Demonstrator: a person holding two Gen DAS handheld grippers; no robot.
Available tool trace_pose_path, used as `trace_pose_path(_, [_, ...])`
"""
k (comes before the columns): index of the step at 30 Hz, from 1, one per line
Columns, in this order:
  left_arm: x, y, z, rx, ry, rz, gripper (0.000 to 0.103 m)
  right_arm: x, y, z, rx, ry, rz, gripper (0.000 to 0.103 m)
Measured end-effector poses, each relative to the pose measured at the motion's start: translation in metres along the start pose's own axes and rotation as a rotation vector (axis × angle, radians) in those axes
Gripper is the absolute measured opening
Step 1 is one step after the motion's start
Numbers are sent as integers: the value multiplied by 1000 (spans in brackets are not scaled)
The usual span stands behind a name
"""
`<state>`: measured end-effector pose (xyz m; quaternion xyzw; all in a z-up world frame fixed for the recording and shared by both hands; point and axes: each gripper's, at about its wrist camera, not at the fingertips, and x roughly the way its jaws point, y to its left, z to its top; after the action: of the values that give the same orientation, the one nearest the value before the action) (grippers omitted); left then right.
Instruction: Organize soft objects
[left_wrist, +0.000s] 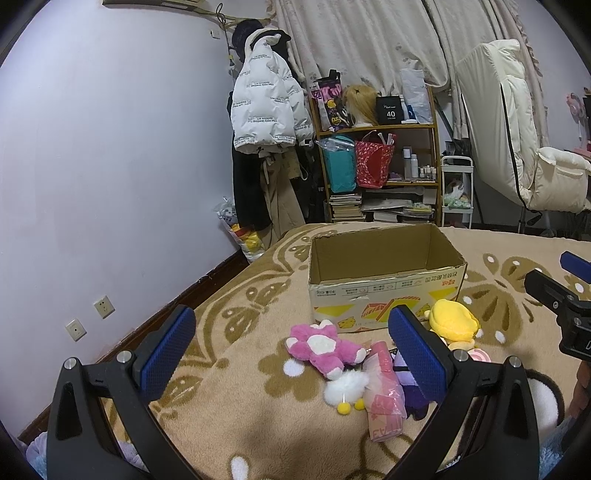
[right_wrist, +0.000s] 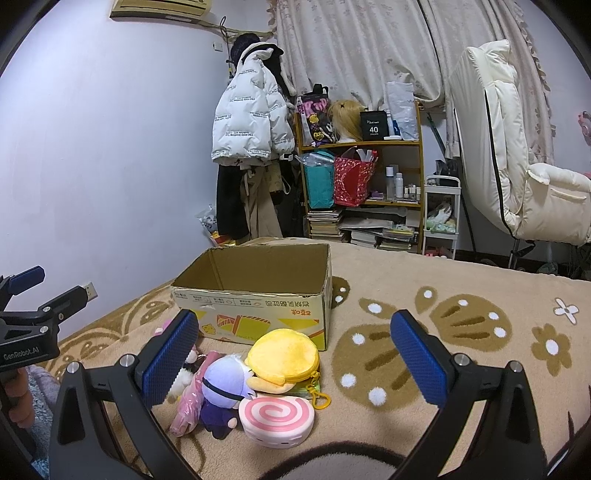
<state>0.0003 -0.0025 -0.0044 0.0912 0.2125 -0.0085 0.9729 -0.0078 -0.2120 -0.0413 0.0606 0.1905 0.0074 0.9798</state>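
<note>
- The soft toys lie in a loose heap on the tan patterned blanket (right_wrist: 424, 295), just in front of the open cardboard box (right_wrist: 255, 295), which sits at 12 o'clock from both grippers
- In the right wrist view the yellow round plush pouch (right_wrist: 282, 356) lies nearest the box front, resting partly on the pink swirl cushion (right_wrist: 277, 415), which sits at 6 o'clock from it
- The purple plush doll (right_wrist: 221, 391) touches the cushion at its 9 o'clock side, and a pink crinkled packet (right_wrist: 188, 410) lies against the doll's far side
- In the left wrist view a pink and white plush (left_wrist: 323, 347) lies at 10 o'clock from the packet, with a small white fluffy toy (left_wrist: 345, 387) with yellow feet just below it
- The box stands upright with its top open; its inside shows bare brown walls
- The left gripper (left_wrist: 291, 362) hovers above the heap, jaws spread wide with nothing between them; its right finger covers part of the purple doll in its own view
- The right gripper (right_wrist: 291, 360) hangs over the yellow pouch and cushion, jaws likewise spread and holding nothing
- Beyond the bed, at 12 o'clock, stand a wooden shelf (right_wrist: 419, 166) and a hanging white puffer jacket (right_wrist: 247, 122)
</note>
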Motion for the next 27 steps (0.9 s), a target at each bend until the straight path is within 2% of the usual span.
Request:
trace_pose_path(18, [1,0,-1,2,4,0,103,1,0,0,2,2,2,103])
trace_pose_path(27, [19,4,-1,-8,82,-23,103,22,-2,-2,50,32,36,103])
